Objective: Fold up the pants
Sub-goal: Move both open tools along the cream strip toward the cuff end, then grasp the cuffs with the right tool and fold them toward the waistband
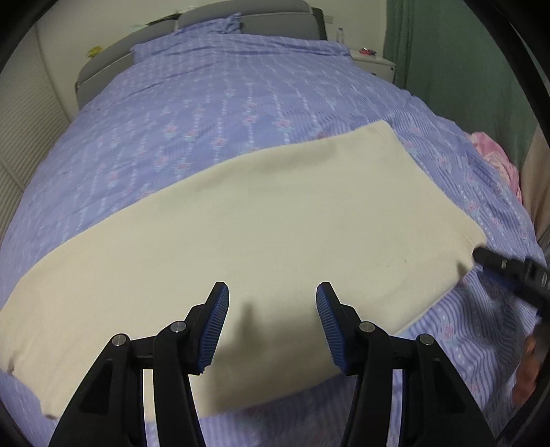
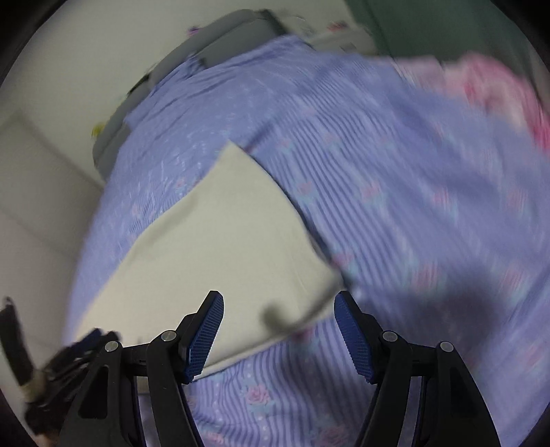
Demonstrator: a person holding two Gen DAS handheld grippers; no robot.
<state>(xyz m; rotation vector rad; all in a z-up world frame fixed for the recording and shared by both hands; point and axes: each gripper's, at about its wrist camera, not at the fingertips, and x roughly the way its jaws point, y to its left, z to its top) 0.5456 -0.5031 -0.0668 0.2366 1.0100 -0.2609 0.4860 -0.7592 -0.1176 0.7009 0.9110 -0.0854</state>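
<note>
The cream pants (image 1: 261, 220) lie flat on the purple flowered bedspread (image 1: 206, 103) as one long band running from lower left to upper right. My left gripper (image 1: 272, 292) is open and empty, hovering over the near edge of the pants. The right gripper's finger (image 1: 508, 268) shows at the pants' right end. In the blurred right wrist view, my right gripper (image 2: 279, 302) is open and empty above the near corner of the pants (image 2: 220, 240), over the bedspread (image 2: 395, 189).
A grey headboard (image 1: 240, 17) and a white nightstand (image 1: 374, 63) with a bottle stand at the far end. Pink cloth (image 1: 495, 158) lies at the bed's right edge by a green curtain (image 1: 464, 68). A white slatted wardrobe (image 1: 24, 130) is on the left.
</note>
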